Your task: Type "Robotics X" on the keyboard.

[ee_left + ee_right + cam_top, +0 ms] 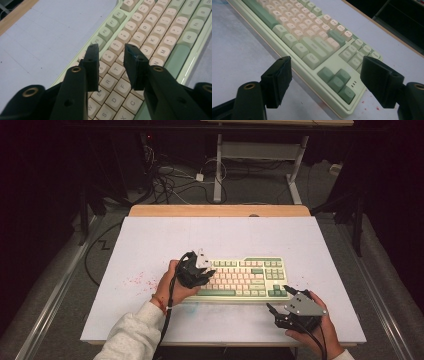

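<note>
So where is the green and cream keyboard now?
In the high view, the green and cream keyboard lies on the white table, right of centre, between the left gripper and right gripper.

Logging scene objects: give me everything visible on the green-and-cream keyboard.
The pale green plastic keyboard with cream letter keys lies flat on the white table top, near its front edge. Darker green spacebar, modifiers and arrow keys; no key looks missing. The left gripper hovers over the letter keys, jaws parted with nothing between them. The right gripper, open, sits off the arrow-key corner.
</note>
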### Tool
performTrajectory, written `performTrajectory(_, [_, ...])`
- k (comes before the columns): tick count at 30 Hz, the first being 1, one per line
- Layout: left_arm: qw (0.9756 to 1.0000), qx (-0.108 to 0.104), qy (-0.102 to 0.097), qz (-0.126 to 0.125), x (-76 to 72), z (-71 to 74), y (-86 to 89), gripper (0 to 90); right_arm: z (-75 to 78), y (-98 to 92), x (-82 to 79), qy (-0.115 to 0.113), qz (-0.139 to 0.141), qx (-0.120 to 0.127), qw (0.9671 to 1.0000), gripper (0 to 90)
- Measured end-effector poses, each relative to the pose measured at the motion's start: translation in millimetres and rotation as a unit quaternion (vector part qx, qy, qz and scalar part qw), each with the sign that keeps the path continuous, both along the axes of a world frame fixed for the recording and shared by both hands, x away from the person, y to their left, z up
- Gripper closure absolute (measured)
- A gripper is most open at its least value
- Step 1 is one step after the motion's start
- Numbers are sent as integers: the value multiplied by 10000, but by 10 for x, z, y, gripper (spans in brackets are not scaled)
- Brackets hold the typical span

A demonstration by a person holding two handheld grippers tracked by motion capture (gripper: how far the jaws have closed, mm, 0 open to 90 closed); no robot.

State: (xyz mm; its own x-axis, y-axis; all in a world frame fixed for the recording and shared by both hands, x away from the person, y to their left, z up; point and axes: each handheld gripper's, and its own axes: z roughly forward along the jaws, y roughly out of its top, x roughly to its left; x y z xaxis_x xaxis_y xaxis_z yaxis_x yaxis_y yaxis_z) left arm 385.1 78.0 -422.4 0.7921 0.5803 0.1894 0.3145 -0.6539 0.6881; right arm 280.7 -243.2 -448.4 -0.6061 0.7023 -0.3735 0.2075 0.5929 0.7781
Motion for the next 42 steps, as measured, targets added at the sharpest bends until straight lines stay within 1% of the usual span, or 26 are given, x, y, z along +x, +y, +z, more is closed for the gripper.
performTrajectory(3, [9998, -58, -156, 96, -31, 10, 18, 498, 0, 0, 1, 2, -16, 21, 10000, 254])
performTrajectory(5, [9995, -76, -275, 143, -54, 16, 30, 451, 0, 0, 1, 4, 0, 13, 10000, 254])
performTrajectory(9, [9988, -201, -420, 133, -100, 20, 45, 339, -3, 2, 3, 20, 2, 2, 10000, 254])
performTrajectory(10, [9987, -203, -452, 93, -114, 21, 50, 318, -3, 2, 4, 21, 5, 1, 10000, 254])
performTrajectory(12, [9983, -205, -539, 90, -137, 20, 54, 280, -4, 1, 4, 30, 8, -1, 10000, 254])
performTrajectory(13, [9983, -229, -538, 60, -146, 20, 57, 253, -5, 1, 4, 37, 16, 1, 10000, 254])
performTrajectory(14, [9980, -241, -582, 44, -157, 20, 62, 241, -8, 1, 7, 47, 18, 8, 10000, 254])
performTrajectory(17, [9974, -227, -680, -10, -195, 18, 75, 213, -9, -3, 11, 63, 23, 8, 10000, 254])
performTrajectory(18, [9970, -219, -745, -19, -212, 17, 85, 210, -8, -3, 10, 59, 19, 2, 10000, 254])
performTrajectory(20, [9966, -249, -774, -91, -238, 14, 107, 208, -5, -7, 8, 54, 19, 15, 10000, 254])
performTrajectory(23, [9956, -277, -883, -109, -278, 13, 139, 202, -1, -11, 9, 58, -3, 31, 10000, 254])
performTrajectory(25, [9950, -276, -952, -76, -304, 9, 154, 199, -1, -11, 7, 50, -2, 28, 10000, 254])
performTrajectory(28, [9940, -214, -1068, -85, -348, -17, 165, 189, -2, -10, 9, 56, 3, 22, 10000, 254])
performTrajectory(31, [9935, -148, -1118, -153, -393, -41, 181, 188, -7, -12, 13, 94, 4, 30, 10000, 254])
performTrajectory(36, [9931, -57, -1147, -223, -449, -63, 239, 187, -6, -17, 15, 103, 13, 33, 9999, 254])
performTrajectory(38, [9927, -18, -1190, -216, -471, -73, 271, 187, -5, -17, 14, 106, 17, 30, 9999, 254])
performTrajectory(42, [9926, -3, -1198, -178, -503, -95, 347, 187, -5, -15, 17, 120, 13, 40, 9999, 254])
